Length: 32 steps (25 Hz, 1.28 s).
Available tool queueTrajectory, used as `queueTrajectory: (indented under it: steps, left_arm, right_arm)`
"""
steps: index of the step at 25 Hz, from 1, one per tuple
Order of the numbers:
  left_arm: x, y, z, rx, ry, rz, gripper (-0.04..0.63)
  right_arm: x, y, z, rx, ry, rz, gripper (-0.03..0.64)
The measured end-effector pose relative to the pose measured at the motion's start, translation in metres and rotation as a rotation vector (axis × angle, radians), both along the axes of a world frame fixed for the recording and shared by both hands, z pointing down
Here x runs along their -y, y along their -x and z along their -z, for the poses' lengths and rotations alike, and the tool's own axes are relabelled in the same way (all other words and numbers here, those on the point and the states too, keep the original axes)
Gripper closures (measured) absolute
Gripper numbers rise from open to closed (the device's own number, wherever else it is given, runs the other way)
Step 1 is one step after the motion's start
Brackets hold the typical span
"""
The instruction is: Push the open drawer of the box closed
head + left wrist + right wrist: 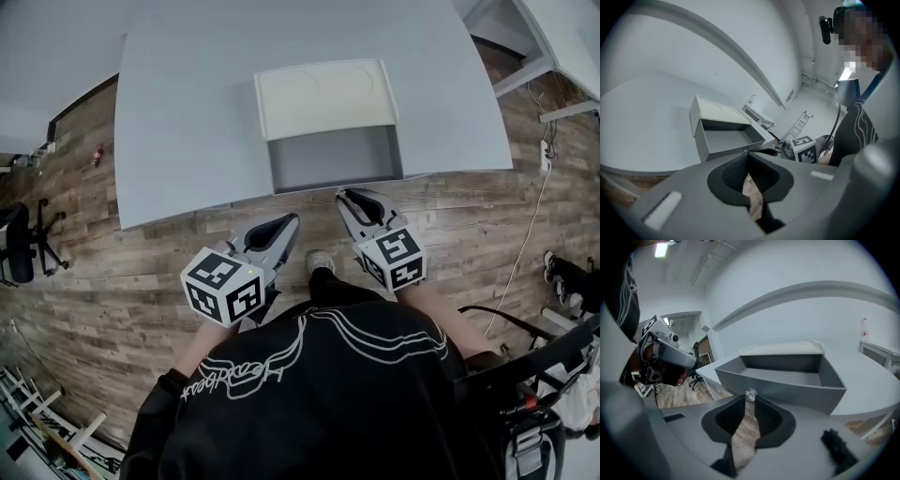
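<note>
**Drawer Stands Open as Two Grippers Wait at the Table's Edge**

A cream box (324, 97) sits on a pale grey table (187, 122), close to its near edge. Its grey drawer (333, 159) is pulled fully out toward the person, with the front panel reaching the table's rim. The drawer's inside looks bare.

The person, in a black shirt (319, 394) with white line print, holds both tools low in front of the table, above a wood-plank floor (94, 272).

The left gripper (286, 225) points toward the table from below its edge, off the drawer's left corner and apart from it. Its own view shows the dark pads (733, 176) clenched, tips meeting, nothing held, and floorboards showing through the wedge-shaped gap behind the tips.

The right gripper (349, 198) reaches up to the drawer's front panel, right of centre. In its own view the jaws are drawn in to a narrow slit, and a small clear knob (751, 394) on the drawer front shows right at the tips. Whether they pinch the knob or only meet it cannot be made out.

Each tool carries its marker cube, the left cube (223, 286) nearer the person's body and the right cube (392, 258) just below the table edge. One shoe (320, 262) shows between the two tools. An office chair (23, 244) stands well off to the left.
</note>
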<state>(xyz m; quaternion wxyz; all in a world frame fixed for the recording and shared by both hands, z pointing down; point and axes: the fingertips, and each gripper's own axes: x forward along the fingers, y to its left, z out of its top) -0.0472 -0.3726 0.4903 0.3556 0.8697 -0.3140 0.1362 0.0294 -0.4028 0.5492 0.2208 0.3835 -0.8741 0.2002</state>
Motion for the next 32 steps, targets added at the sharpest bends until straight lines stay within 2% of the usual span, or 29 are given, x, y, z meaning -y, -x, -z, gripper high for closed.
queueTrajectory:
  steps: [9, 22, 32]
  left_arm:
    - [0.002, -0.006, 0.002, 0.001, 0.000, 0.002, 0.588]
    - [0.013, 0.013, 0.016, -0.009, -0.033, 0.064, 0.588]
    - [0.019, 0.034, 0.018, -0.019, -0.038, 0.118, 0.588]
  right_arm:
    - [0.004, -0.007, 0.006, 0.019, -0.001, -0.014, 0.549]
    - [0.040, 0.000, 0.002, -0.064, 0.016, 0.006, 0.549]
    - [0.084, 0.006, 0.007, -0.116, 0.002, -0.016, 0.549]
